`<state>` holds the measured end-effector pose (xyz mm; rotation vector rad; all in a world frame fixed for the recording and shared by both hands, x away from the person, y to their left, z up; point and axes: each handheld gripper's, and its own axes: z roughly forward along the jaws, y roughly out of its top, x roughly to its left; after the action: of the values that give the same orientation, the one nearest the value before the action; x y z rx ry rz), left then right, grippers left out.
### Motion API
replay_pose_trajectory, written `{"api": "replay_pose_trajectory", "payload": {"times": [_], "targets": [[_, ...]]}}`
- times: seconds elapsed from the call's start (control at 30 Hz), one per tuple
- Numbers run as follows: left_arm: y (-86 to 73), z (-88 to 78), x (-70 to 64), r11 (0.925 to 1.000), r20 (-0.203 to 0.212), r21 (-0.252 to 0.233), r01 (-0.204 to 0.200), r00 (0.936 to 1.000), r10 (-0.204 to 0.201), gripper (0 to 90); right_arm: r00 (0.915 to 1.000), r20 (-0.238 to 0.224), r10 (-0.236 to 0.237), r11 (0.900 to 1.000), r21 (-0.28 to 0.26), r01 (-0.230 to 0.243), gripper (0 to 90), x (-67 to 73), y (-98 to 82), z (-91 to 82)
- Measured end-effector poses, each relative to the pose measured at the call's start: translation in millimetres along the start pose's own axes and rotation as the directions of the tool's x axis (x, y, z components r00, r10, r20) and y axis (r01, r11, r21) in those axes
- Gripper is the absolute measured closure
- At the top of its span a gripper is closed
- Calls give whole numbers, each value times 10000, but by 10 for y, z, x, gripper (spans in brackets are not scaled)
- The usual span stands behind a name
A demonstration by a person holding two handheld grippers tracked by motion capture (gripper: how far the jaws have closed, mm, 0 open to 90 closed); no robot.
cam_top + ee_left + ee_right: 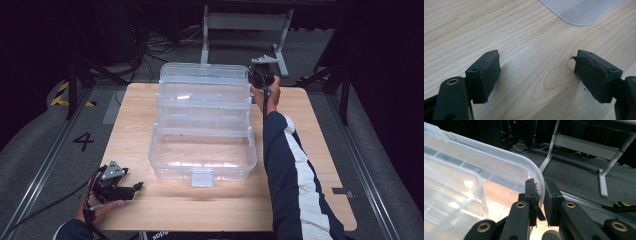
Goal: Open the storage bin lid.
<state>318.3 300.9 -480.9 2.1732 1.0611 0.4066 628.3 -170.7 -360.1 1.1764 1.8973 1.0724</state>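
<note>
A clear plastic tiered box stands unfolded in the middle of the wooden table, its trays stepped back toward the far edge. My right gripper is at the far right corner of the topmost tray. In the right gripper view my right gripper is shut on that tray's clear curved rim, one pad on each side of the wall. My left gripper rests low at the table's near left corner. Its jaws stand open over bare wood with nothing between them, a corner of the box just ahead.
A latch tab sticks out from the box's front wall. Behind the table stands a white metal frame on grey carpet, with cables on the floor. A painted 4 and yellow-black tape mark the floor at the left.
</note>
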Motion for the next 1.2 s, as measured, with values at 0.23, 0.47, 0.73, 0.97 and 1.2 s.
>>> {"api": "replay_pose_trajectory", "payload": {"times": [0.23,0.47,0.73,0.97,1.2], "targets": [[-1,-2,0,10000,-17,19,-23,10000,23,215,10000,94,-33,9956,934,24,799,3,-182,207],[-2,-4,1,10000,-18,21,-82,10000,82,215,9997,-120,205,9953,945,-193,784,-15,-177,199],[-1,-4,-1,10000,-28,17,-69,10000,69,215,9995,-201,260,9954,929,-240,731,-34,-181,179],[1,5,-6,10000,21,-34,5,10000,-5,214,9996,-102,282,9968,752,-273,726,-52,-149,117],[1,4,-5,10000,10,-25,-27,10000,27,214,9999,-81,82,9975,705,-76,728,-50,-135,51]]}}
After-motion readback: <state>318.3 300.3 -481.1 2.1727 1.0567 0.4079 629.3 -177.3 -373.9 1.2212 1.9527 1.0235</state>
